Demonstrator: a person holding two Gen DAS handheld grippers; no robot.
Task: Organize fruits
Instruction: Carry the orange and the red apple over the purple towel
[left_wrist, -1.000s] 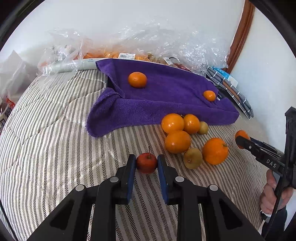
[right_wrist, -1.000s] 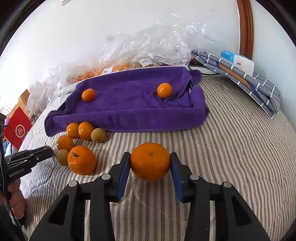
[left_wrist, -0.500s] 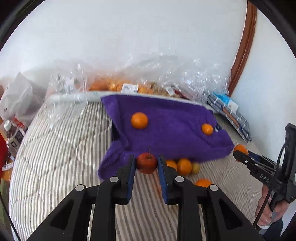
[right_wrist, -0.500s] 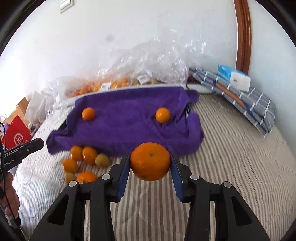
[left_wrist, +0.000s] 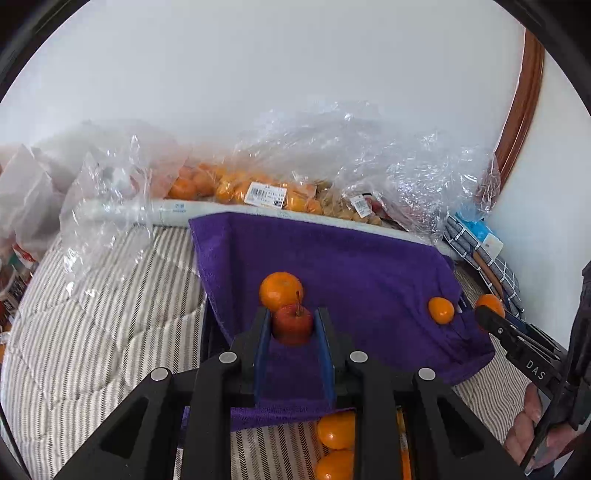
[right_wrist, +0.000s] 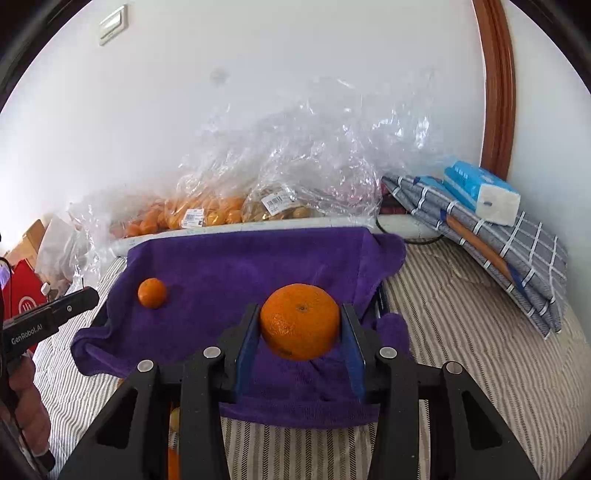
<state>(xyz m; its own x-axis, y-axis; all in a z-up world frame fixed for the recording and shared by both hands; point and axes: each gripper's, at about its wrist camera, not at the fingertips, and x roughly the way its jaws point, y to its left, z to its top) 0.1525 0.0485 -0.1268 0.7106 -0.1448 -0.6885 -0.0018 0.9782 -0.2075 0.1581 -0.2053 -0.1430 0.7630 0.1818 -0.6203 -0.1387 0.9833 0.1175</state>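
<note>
Left gripper (left_wrist: 291, 328) pinching apple (left_wrist: 292, 325), right gripper (right_wrist: 300, 328) pinching orange (right_wrist: 300, 320); both lifted off striped bed (right_wrist: 480, 332), now above purple towel (left_wrist: 351, 266). Ready for setting down.

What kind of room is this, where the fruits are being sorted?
Most likely a bedroom at home. The fruit lies on a purple towel spread over a quilted, striped mattress set against a white wall. Folded checked bedding and a tissue pack sit in the corner.

Loose oranges (left_wrist: 337, 431) behind left gripper (left_wrist: 291, 325)
</note>
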